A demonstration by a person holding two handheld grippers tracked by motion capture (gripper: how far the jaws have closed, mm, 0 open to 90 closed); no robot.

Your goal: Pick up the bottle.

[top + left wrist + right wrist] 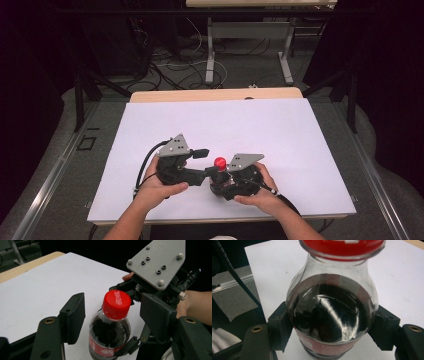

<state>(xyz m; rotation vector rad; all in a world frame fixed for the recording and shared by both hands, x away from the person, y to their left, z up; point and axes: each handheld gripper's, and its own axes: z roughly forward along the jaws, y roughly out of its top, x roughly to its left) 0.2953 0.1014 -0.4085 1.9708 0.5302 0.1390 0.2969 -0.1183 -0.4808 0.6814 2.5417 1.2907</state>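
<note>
Clear plastic cola bottle with red screw cap: clamped upright by right claw, above white tabletop. Left claw open, straddling cap untouched; best centred, squeezed squarely, then twisted.

White table, floor cables

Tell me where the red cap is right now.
The red cap sits on the cola bottle near the table's front edge in the high view, between the left tool, whose pads flank it, and the right tool gripping the bottle's body.
</note>
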